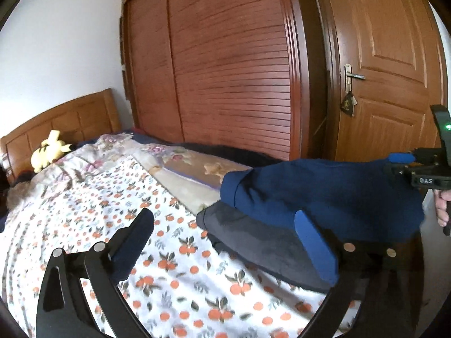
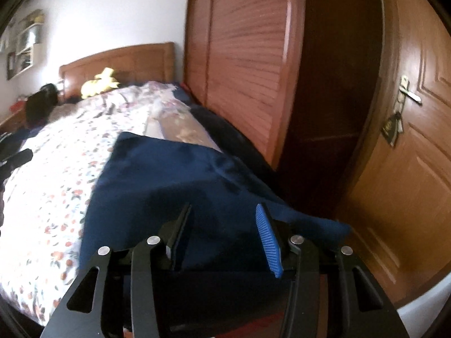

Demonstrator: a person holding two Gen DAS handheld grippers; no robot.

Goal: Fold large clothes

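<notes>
A navy garment (image 1: 324,191) is lifted over the right side of the bed, with its cuffed end (image 1: 231,188) pointing toward the headboard. My right gripper (image 1: 403,166) is shut on its right end, one blue pad resting on top of the cloth. In the right wrist view the navy garment (image 2: 174,180) fills the gap between the fingers of the right gripper (image 2: 224,208). Under it lies a dark grey garment (image 1: 253,242). My left gripper (image 1: 225,242) stands wide open above the bedcover with nothing between its fingers; its right finger (image 1: 313,248) is in front of the dark garment.
The bed has an orange-fruit print cover (image 1: 183,281), a floral quilt (image 1: 183,166) and a yellow plush toy (image 1: 50,152) by the wooden headboard (image 1: 70,118). A louvred wardrobe (image 1: 225,70) and a door (image 1: 389,56) stand close behind. A hand (image 1: 442,205) holds the right gripper.
</notes>
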